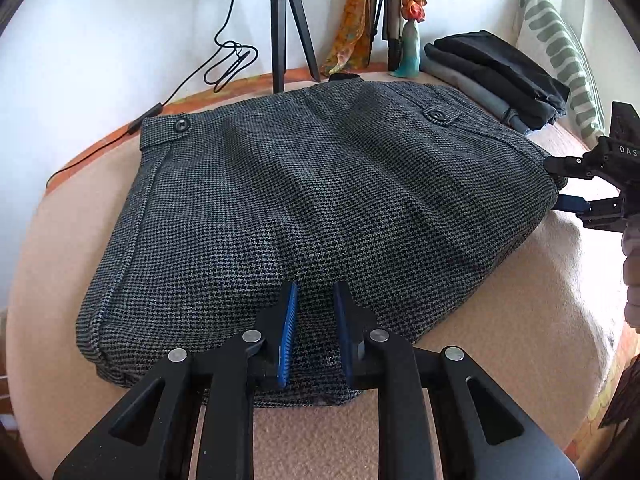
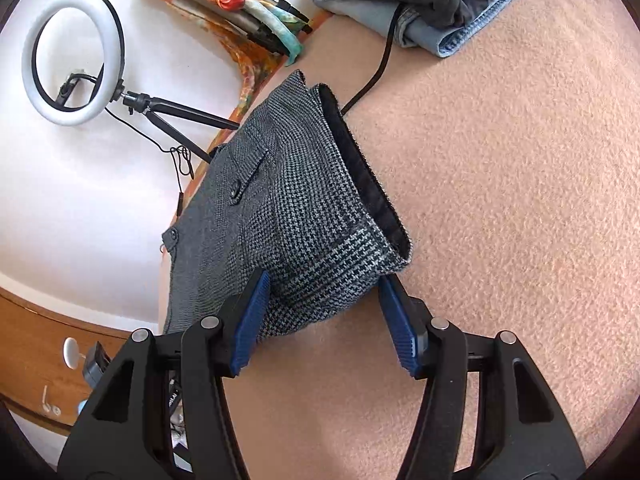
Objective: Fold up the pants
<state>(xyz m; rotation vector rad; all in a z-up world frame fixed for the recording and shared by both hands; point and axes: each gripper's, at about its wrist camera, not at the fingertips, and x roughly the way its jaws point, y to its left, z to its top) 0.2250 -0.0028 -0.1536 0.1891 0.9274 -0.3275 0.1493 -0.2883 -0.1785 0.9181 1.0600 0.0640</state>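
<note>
Left wrist: your left gripper (image 1: pixel 314 300) is narrowly parted over the near edge of the folded pants (image 1: pixel 320 200) on the blanket (image 1: pixel 500 360). Right wrist: your right gripper (image 2: pixel 324 280) is spread, straddling the pants' (image 2: pixel 288 216) corner, pads not pressing.

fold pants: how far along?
Done: the grey houndstooth pants lie folded into a compact block on the beige blanket. In hand: nothing; left gripper fingers rest apart over the near edge, right gripper open around a corner. Left: perhaps stacking on the dark folded pile.
</note>
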